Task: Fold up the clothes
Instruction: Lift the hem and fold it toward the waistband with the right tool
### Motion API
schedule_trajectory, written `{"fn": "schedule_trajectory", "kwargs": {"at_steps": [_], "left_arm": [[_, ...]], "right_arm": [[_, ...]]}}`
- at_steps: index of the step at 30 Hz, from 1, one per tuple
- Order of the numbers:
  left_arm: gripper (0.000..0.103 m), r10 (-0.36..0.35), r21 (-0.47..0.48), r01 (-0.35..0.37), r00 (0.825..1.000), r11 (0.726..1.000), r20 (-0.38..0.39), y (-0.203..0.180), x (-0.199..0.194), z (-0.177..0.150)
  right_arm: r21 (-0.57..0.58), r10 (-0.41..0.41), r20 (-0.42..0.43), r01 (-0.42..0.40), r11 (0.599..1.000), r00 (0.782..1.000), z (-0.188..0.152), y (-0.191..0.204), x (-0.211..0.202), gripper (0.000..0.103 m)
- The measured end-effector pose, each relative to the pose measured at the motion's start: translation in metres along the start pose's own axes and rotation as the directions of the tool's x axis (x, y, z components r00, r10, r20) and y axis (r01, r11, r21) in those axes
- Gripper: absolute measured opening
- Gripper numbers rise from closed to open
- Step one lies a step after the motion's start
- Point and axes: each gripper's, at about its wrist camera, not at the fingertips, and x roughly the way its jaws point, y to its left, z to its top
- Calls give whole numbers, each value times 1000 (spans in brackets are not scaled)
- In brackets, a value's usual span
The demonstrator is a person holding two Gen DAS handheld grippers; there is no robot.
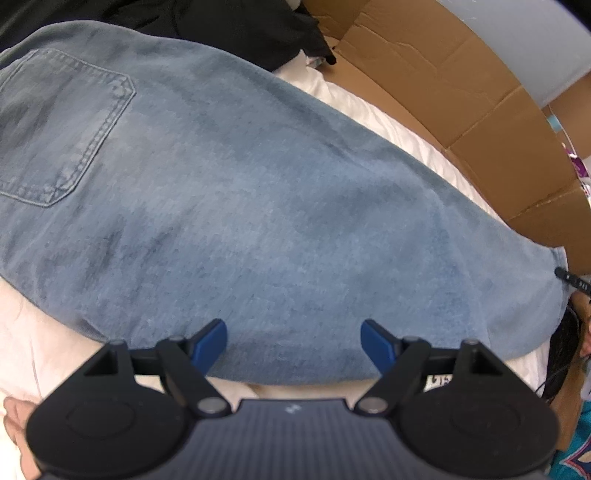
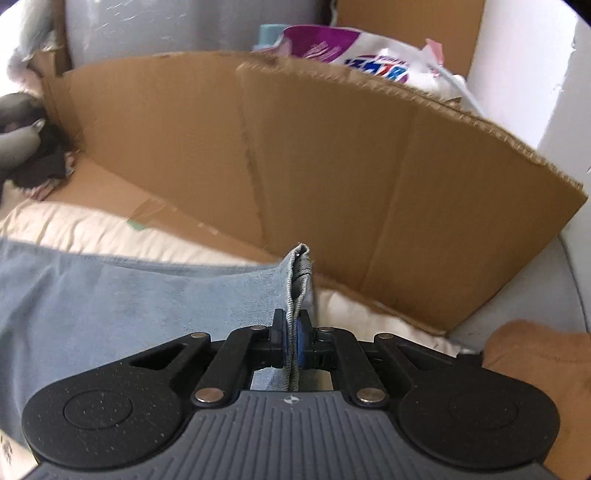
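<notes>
Lying flat on white bedding is one pair of light blue jeans, one back pocket facing up at the left of the left wrist view. Right gripper is pinching the jeans' hem edge, blue pads closed tight on the doubled denim, which is sticking up past the fingertips. Left gripper is hovering over the near edge of the jeans, its two blue fingers spread wide and gripping nothing. One cardboard sheet is standing along the far side of the bedding. One purple-and-white printed bag is showing behind the cardboard. Dark clothing is lying past the jeans' far end. One brown fabric item is sitting at the right edge of the right wrist view.
</notes>
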Motion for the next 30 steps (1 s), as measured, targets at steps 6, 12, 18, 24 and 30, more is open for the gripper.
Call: {"fn": "schedule_trajectory", "kwargs": {"at_steps": [6,12,18,24,30], "left_arm": [[82,10,-1,-10,1000,1000,6,3,-1,1],[82,32,0,-32,999,999,28,9,-1,10],[82,70,12,-72,993,997,90,17,-5,39],[82,116,-4,-117,980,993,160,26,-10,65],[81,160,-49,-153,972,987,174,43,-11,66]], "right_arm": [[-24,-29,-23,29,999,999,14,-2,31,3],[2,-43,-82,43,999,996,14,-7,76,4],[14,-47,-78,48,999,996,12,-12,83,4],[54,-16,-15,17,998,1000,23,-14,72,4],[132,-19,15,17,991,1000,19,-25,71,3]]}}
